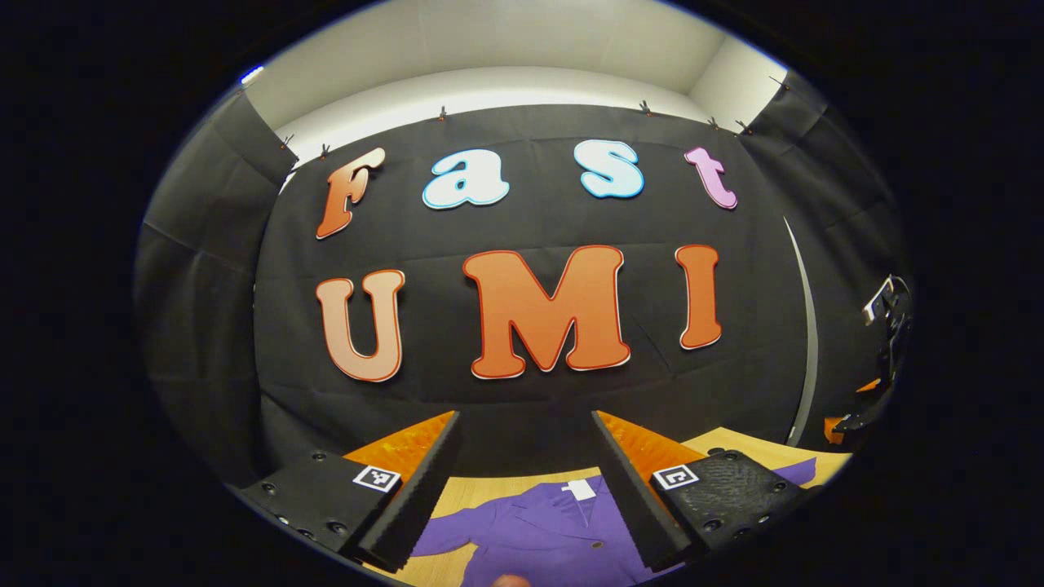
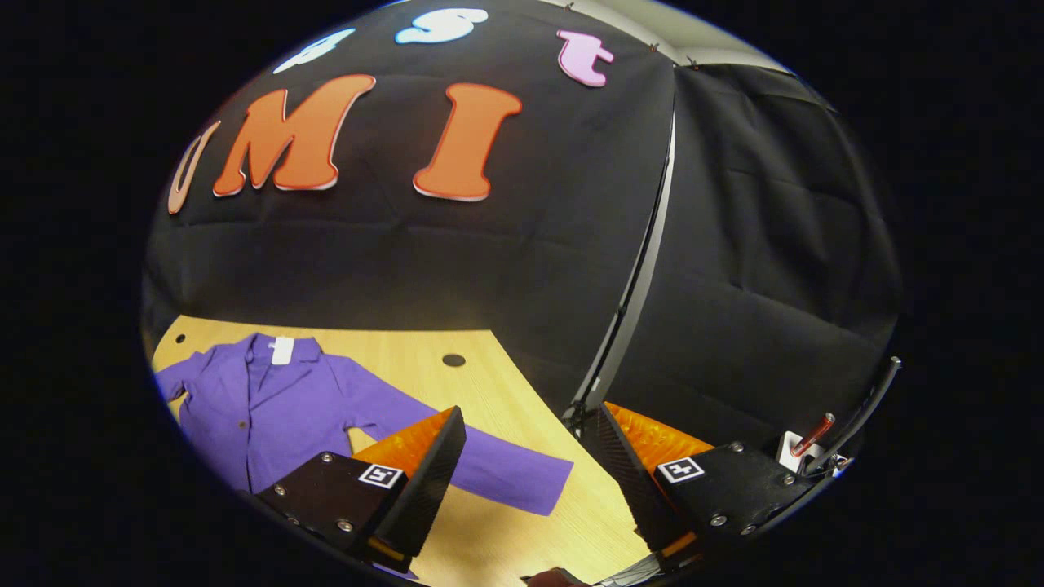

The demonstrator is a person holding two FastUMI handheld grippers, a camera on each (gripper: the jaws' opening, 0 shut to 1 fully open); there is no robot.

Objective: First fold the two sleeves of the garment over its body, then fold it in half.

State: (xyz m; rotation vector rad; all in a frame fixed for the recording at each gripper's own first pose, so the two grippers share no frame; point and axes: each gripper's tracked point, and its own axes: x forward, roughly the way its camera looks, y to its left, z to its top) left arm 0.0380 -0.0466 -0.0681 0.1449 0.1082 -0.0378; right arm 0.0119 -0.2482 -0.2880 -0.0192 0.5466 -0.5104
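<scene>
A purple jacket [image 2: 269, 403] with a white neck label lies flat on the wooden table [image 2: 457, 383], front up, collar toward the back wall. One sleeve [image 2: 489, 469] stretches out sideways toward the table's edge. My right gripper [image 2: 526, 481] hangs open above the end of that sleeve, nothing between its fingers. In the left gripper view the jacket's collar and chest [image 1: 546, 530] lie below my left gripper [image 1: 526, 489], which is open and held above the cloth. The right gripper [image 1: 885, 359] appears far off at the right edge of that view.
Black cloth walls close the booth behind and to the right of the table. A small dark hole [image 2: 453, 359] sits in the tabletop behind the jacket. The table's right edge [image 2: 530, 383] curves near a metal pole [image 2: 644, 269].
</scene>
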